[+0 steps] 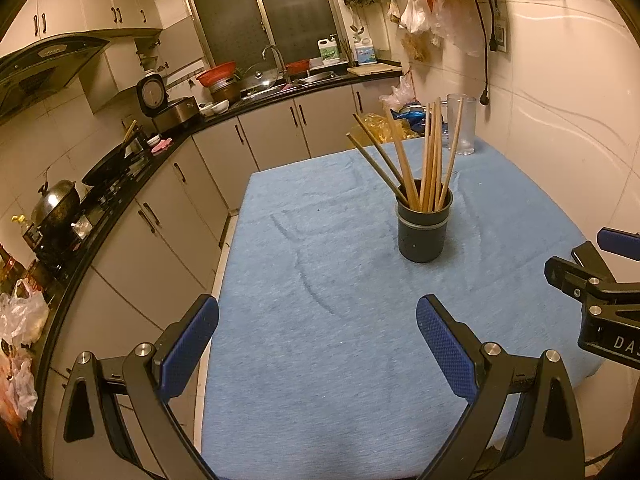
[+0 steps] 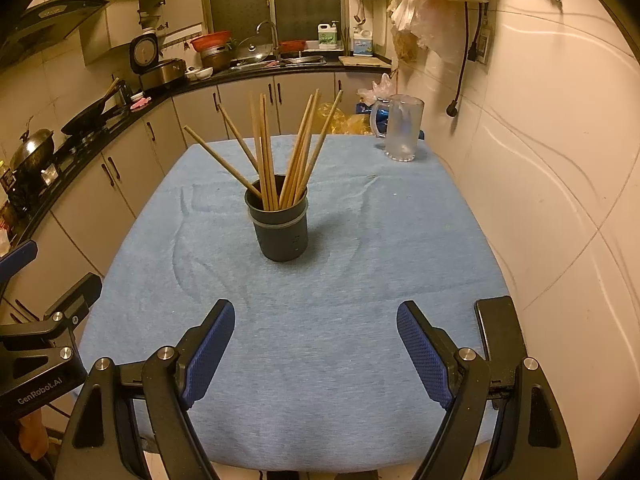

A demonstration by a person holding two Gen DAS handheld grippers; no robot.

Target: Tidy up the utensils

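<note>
Warm, yellowish indoor light fills both views, fairly dim, and the window (image 1: 264, 12) behind the sink is dark. The cup (image 2: 282, 224) casts a soft shadow on the cloth (image 2: 320, 280) just to its right. Fisheye bending curves the counter and walls toward black corners. Focus is sharp throughout, without glare.

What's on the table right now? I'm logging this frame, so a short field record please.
surface: table with blue cloth
holder: dark cup, upright, mid-table
contents: wooden chopsticks, standing in the cup, fanned out
other item: clear mug, far right corner, apart from the cup
left gripper: jaws open, empty
right gripper: jaws open, empty
</note>
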